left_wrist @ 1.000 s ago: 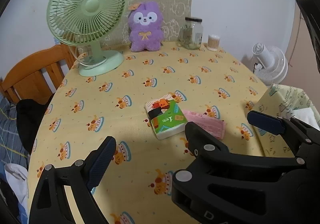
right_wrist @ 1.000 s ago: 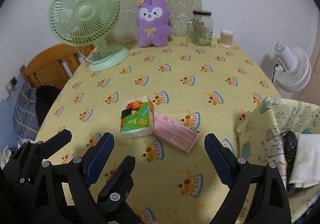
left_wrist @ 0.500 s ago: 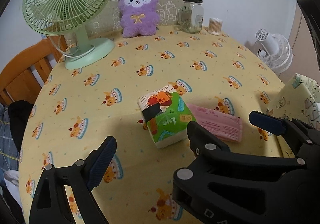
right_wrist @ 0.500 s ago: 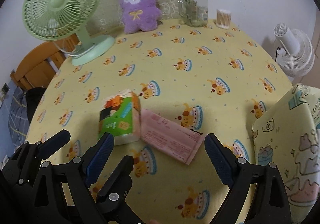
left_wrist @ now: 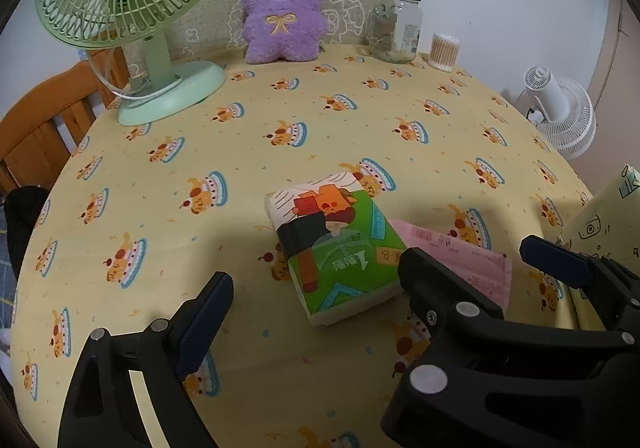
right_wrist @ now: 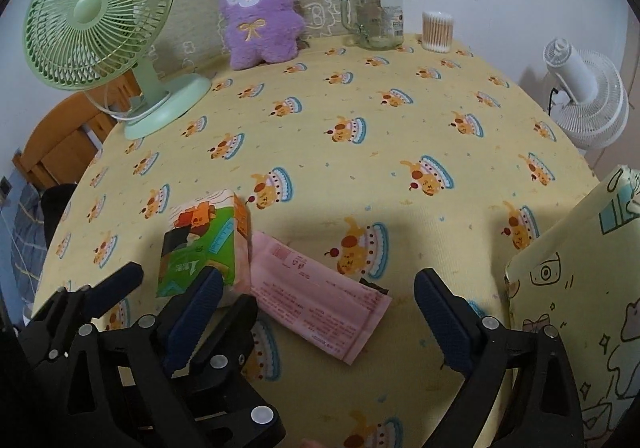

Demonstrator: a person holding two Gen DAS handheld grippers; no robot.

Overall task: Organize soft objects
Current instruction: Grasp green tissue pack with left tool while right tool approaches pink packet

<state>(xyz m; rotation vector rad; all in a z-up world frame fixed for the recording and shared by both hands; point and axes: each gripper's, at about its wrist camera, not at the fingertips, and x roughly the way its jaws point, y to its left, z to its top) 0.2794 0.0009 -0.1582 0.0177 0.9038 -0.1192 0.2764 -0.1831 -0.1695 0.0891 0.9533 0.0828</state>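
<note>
A green and orange tissue pack [left_wrist: 334, 244] lies on the yellow tablecloth, with a flat pink packet [left_wrist: 464, 262] touching its right side. Both also show in the right wrist view, the tissue pack [right_wrist: 202, 244] and the pink packet [right_wrist: 320, 298]. My left gripper [left_wrist: 316, 300] is open and empty, its fingers straddling the near end of the tissue pack from just above. My right gripper [right_wrist: 320, 308] is open and empty over the pink packet. A purple plush bunny [left_wrist: 282, 8] sits upright at the table's far edge.
A green desk fan [left_wrist: 132, 8] stands at the far left. A glass jar [left_wrist: 396, 26] and a cotton swab tub [left_wrist: 444, 50] stand at the far right. A pale yellow patterned fabric bin [right_wrist: 580, 308] stands at the near right. A wooden chair [left_wrist: 36, 128] is left, a white fan [left_wrist: 560, 116] right.
Both grippers have moved forward and down toward the table. The tissue pack and pink packet now sit close under the open fingers. Nothing has been gripped.
</note>
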